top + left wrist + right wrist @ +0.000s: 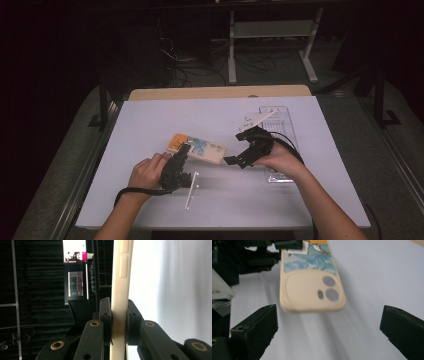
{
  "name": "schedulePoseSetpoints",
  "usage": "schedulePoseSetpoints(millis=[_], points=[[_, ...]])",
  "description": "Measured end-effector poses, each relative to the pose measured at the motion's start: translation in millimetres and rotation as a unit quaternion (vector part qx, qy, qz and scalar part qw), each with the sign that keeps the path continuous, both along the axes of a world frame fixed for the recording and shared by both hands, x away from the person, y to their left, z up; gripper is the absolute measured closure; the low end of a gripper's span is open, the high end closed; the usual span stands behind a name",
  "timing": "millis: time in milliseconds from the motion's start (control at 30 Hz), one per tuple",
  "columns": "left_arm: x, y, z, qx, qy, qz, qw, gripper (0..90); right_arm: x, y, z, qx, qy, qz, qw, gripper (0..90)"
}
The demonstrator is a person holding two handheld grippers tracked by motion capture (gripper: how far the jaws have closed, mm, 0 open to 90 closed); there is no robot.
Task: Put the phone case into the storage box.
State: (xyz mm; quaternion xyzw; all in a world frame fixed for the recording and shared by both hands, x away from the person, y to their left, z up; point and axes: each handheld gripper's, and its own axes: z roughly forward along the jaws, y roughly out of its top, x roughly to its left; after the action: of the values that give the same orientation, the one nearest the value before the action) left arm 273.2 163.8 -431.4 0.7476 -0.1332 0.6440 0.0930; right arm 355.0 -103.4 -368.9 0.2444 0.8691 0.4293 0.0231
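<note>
In the high view, a phone case point(196, 147) is seen near the middle of the bench point(150, 115), its orange end clamped by the left claw point(183, 150), while the right claw point(235, 161) stands just off the case's cream end at about three o'clock, jaws spread and nothing between them. A white rod point(191, 190) lies at six o'clock of the case, and a clear tray point(280, 120) with a white plate on it sits at two o'clock. Open bench is left toward eleven and twelve o'clock; the near edge is close behind the hands. In the left gripper view, the case edge point(120, 290) is pinched thin-side between the two pads, which press on it from both sides. In the right gripper view, the cream end with its camera cut-outs point(312, 293) is seen ahead at twelve o'clock, between but beyond the released jaws. The case is judged light, thin and somewhat flexible, with a smooth skin likely to slip; a hold across the long edges near the camera end would probably serve best, since the cut-out area may buckle under pressure.
</note>
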Motion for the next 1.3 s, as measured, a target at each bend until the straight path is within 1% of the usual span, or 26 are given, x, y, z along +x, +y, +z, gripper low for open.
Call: schedulePoseSetpoints(millis=[33, 133, 167, 300, 333, 467, 567, 600, 767, 800, 933, 1033, 1100, 1167, 1300], points=[[0.2, 0.6, 0.3, 0.002, -0.001, 0.002, 1.0, 79.0, -0.6, -2.9, -1.1, 0.0, 0.001, -0.004, 1.0, 1.0], [1.1, 2.5, 0.4, -0.002, 0.003, 0.002, 1.0, 79.0, -3.1, -11.2, -3.9, -0.005, 0.003, -0.013, 0.9999, 1.0], [0.9, 3.0, 0.7, -0.002, 0.001, 0.004, 1.0, 79.0, -4.2, -13.4, -5.3, -0.005, 0.0, -0.014, 0.9999, 1.1], [1.9, 6.5, 2.3, -0.007, 0.001, 0.01, 0.9999, 79.0, -8.6, -24.5, -10.1, -0.007, -0.001, -0.024, 0.9997, 1.0], [1.9, 7.3, 2.7, -0.008, 0.002, 0.013, 0.9999, 79.0, -9.5, -27.1, -11.4, -0.007, -0.005, -0.027, 0.9996, 1.0], [2.8, 9.4, 3.9, -0.012, 0.003, 0.018, 0.9998, 79.0, -11.6, -36.5, -15.5, -0.002, -0.005, -0.034, 0.9994, 1.1], [2.8, 9.9, 4.6, -0.014, 0.003, 0.019, 0.9997, 79.0, -12.9, -39.3, -17.7, 0.0, -0.003, -0.039, 0.9992, 1.1], [2.9, 9.9, 4.6, -0.015, 0.004, 0.019, 0.9997, 79.0, -12.9, -39.5, -18.7, -0.003, -0.007, -0.037, 0.9993, 1.1], [2.3, 9.6, 4.8, -0.019, 0.007, 0.02, 0.9996, 79.0, -14.7, -39.2, -20.0, -0.001, -0.006, -0.039, 0.9992, 1.0], [2.3, 9.8, 4.9, -0.021, 0.007, 0.02, 0.9996, 79.0, -15.2, -40.0, -20.3, -0.002, -0.009, -0.039, 0.9992, 1.1], [2.6, 10.9, 6.5, -0.035, 0.014, 0.026, 0.999, 79.0, -16.5, -43.1, -20.7, 0.013, -0.01, -0.043, 0.9989, 1.1], [3.7, 11.3, 7.6, -0.048, 0.024, 0.034, 0.9979, 79.0, -16.7, -42.6, -21.1, 0.015, -0.01, -0.044, 0.9989, 1.0], [4.8, 11.2, 7.8, -0.059, 0.036, 0.037, 0.9969, 79.0, -16.7, -42.2, -21.4, 0.015, -0.008, -0.044, 0.9989, 1.1], [6.1, 11.4, 8.5, -0.072, 0.046, 0.042, 0.9954, 79.0, -16.6, -42.2, -21.6, 0.016, -0.006, -0.045, 0.9989, 1.1], [7.7, 11.3, 9.9, -0.091, 0.061, 0.051, 0.9926, 79.0, -16.3, -42.4, -22.2, 0.02, -0.008, -0.045, 0.9988, 1.0]])
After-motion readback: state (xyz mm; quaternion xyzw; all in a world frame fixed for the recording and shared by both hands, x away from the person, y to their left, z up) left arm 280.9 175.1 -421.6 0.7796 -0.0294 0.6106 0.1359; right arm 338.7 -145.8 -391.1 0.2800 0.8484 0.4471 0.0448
